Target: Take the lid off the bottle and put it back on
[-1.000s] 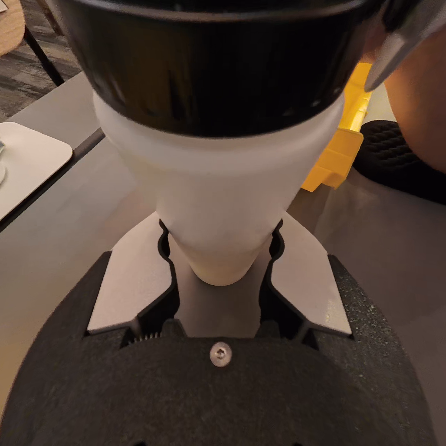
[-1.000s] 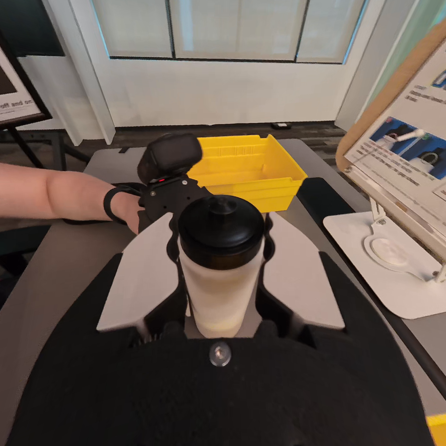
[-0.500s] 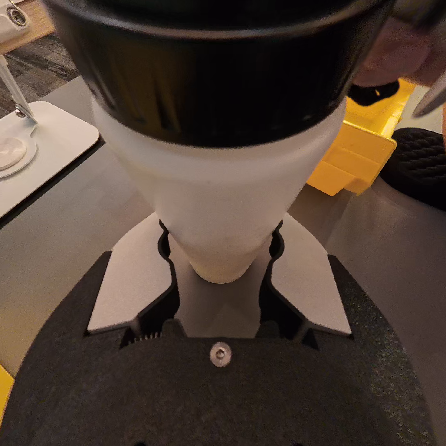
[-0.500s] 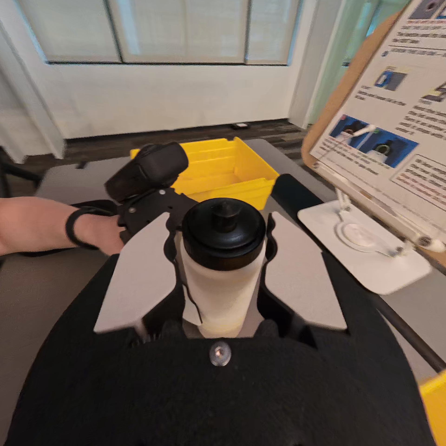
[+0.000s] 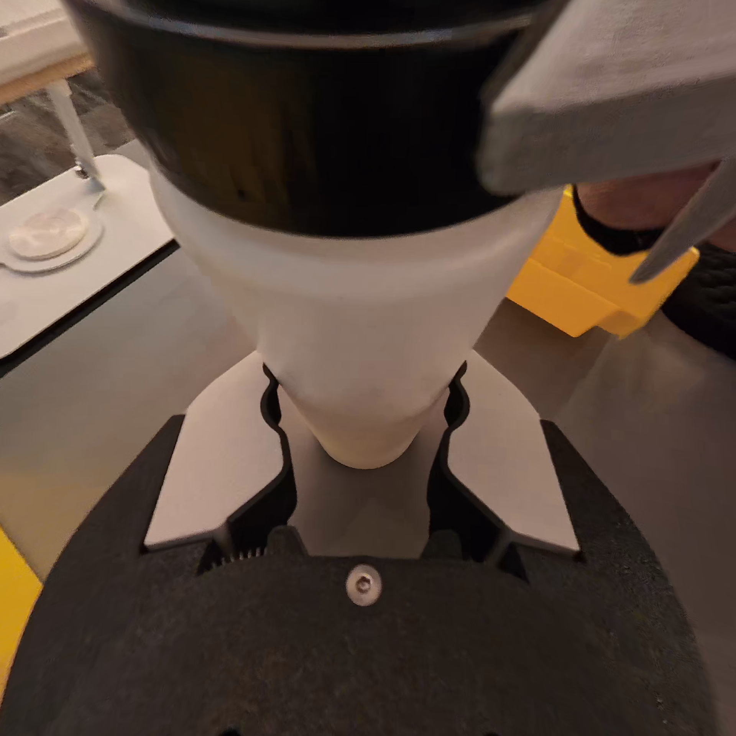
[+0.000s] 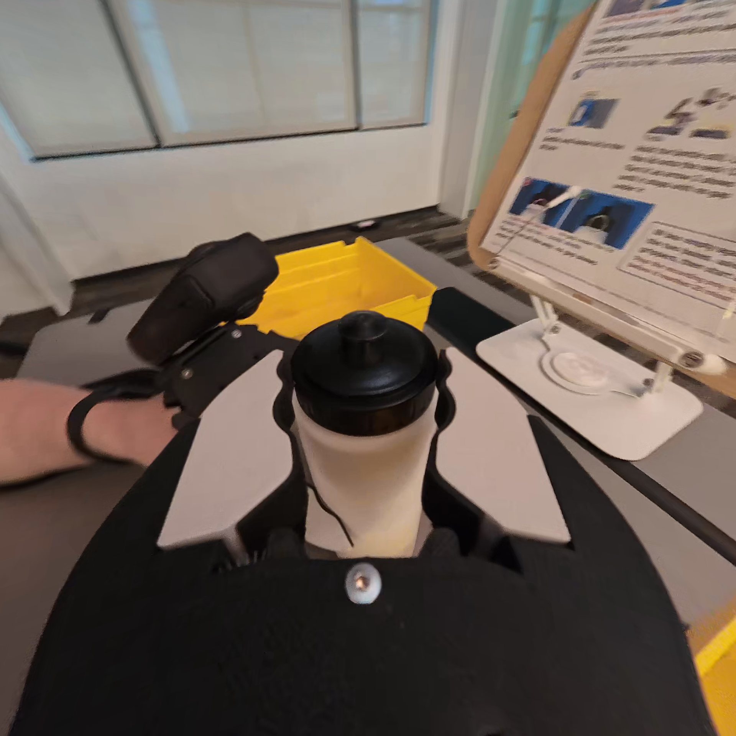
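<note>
A white bottle (image 5: 358,318) with a black lid (image 5: 310,139) stands upright on the grey table (image 5: 99,398). My left gripper (image 5: 364,370) is shut on the bottle's lower body. In the right wrist view my right gripper (image 6: 363,358) is shut on the black lid (image 6: 362,382), with a fingertip on each side, above the white body (image 6: 358,478). One right finger (image 5: 597,99) shows blurred against the lid in the left wrist view. The left gripper's black housing (image 6: 207,310) and the hand holding it sit to the left of the bottle.
A yellow bin (image 6: 350,278) stands behind the bottle, with a black mat (image 6: 466,314) beside it. A tilted instruction board (image 6: 617,159) on a white stand base (image 6: 589,398) is at the right. Another yellow item (image 6: 717,657) is at the near right edge.
Both views have swung: the board and stand have come closer in the right wrist view, and the stand base has slid into the left wrist view. Both grips look unchanged.
</note>
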Motion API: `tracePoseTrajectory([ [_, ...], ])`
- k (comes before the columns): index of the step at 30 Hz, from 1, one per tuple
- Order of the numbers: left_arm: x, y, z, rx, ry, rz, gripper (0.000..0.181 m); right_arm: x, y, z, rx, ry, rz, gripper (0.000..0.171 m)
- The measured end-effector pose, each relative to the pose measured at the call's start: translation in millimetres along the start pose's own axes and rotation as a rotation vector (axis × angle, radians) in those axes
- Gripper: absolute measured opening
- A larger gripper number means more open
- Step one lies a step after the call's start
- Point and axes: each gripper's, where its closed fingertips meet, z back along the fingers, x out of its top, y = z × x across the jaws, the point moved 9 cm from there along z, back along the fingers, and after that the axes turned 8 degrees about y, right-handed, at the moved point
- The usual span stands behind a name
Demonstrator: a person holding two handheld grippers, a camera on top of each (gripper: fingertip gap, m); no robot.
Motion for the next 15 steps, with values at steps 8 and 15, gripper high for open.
tracePoseTrajectory([
  [8,-0.1,4.3,0.5,-0.050,0.002,-0.024,0.083,4.3,-5.1,4.5,0.088,0.010,0.038,0.076],
  [15,0.7,-2.0,0.1,-0.115,0.011,-0.095,0.083,-0.7,-18.3,8.7,0.303,-0.008,0.035,0.069],
])
